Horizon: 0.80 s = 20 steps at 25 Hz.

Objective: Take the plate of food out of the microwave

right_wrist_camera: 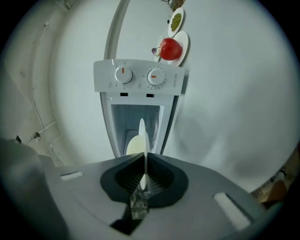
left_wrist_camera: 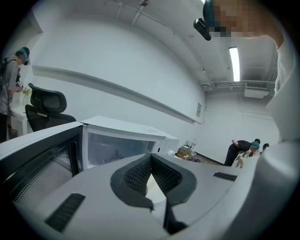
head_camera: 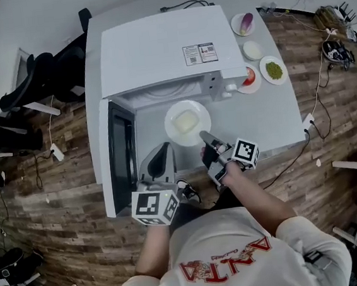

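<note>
The white microwave (head_camera: pixel 162 52) stands on a white table (head_camera: pixel 271 123) with its door (head_camera: pixel 119 152) swung open to the left. A white plate (head_camera: pixel 188 123) carrying pale yellow food is just in front of the open cavity, over the table. My right gripper (head_camera: pixel 204 136) is shut on the plate's near rim. In the right gripper view the plate (right_wrist_camera: pixel 142 136) shows edge-on between the jaws of the right gripper (right_wrist_camera: pixel 143 159), below the control panel (right_wrist_camera: pixel 140 77). My left gripper (head_camera: pixel 164 149) sits left of the plate beside the door, with its tips together and holding nothing. The left gripper (left_wrist_camera: pixel 151 158) faces the microwave (left_wrist_camera: pixel 122 140).
Right of the microwave are small dishes: one with a tomato (head_camera: pixel 248 78), one with green food (head_camera: pixel 273 69), an empty white one (head_camera: pixel 252 50) and one with a purple item (head_camera: pixel 243 23). A black office chair (head_camera: pixel 32 81) stands on the floor at left. Cables trail at right.
</note>
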Motion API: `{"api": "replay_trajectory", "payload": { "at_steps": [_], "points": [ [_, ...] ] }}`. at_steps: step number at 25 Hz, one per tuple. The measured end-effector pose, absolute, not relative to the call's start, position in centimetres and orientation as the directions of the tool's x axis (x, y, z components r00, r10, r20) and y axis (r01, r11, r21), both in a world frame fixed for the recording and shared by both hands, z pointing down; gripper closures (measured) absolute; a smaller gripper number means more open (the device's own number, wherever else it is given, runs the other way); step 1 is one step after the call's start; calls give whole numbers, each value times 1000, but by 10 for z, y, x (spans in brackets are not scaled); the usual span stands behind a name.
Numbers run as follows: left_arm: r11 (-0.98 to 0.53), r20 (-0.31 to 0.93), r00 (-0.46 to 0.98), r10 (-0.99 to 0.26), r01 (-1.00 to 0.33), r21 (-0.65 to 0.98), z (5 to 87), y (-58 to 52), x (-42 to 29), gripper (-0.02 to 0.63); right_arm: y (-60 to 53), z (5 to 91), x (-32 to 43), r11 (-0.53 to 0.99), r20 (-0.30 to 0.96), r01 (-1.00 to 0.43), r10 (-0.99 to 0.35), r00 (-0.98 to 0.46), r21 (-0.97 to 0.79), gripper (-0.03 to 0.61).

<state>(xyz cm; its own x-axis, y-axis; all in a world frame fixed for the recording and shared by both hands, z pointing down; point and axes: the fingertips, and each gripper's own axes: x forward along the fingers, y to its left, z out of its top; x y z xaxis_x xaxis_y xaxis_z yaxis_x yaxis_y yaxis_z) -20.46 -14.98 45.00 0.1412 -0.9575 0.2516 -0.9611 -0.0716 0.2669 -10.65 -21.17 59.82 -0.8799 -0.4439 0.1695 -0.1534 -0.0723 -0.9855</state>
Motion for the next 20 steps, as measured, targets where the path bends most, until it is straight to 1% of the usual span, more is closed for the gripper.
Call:
{"api": "replay_trajectory", "payload": {
  "at_steps": [6, 9, 20],
  "points": [
    [-161, 251, 229, -940, -951, 264, 450, -167, -163, 604, -185, 619, -50, -128, 183, -139, -481, -857, -982, 563],
    [-203, 254, 272, -928, -942, 266, 451, -174, -141, 604, -185, 630, -13, -138, 212, -163, -528, -822, -977, 563],
    [-312, 266, 383, -885, -910, 272, 455, -200, -80, 604, -229, 653, 109, -180, 243, -163, -732, -637, -970, 563]
  ]
}}
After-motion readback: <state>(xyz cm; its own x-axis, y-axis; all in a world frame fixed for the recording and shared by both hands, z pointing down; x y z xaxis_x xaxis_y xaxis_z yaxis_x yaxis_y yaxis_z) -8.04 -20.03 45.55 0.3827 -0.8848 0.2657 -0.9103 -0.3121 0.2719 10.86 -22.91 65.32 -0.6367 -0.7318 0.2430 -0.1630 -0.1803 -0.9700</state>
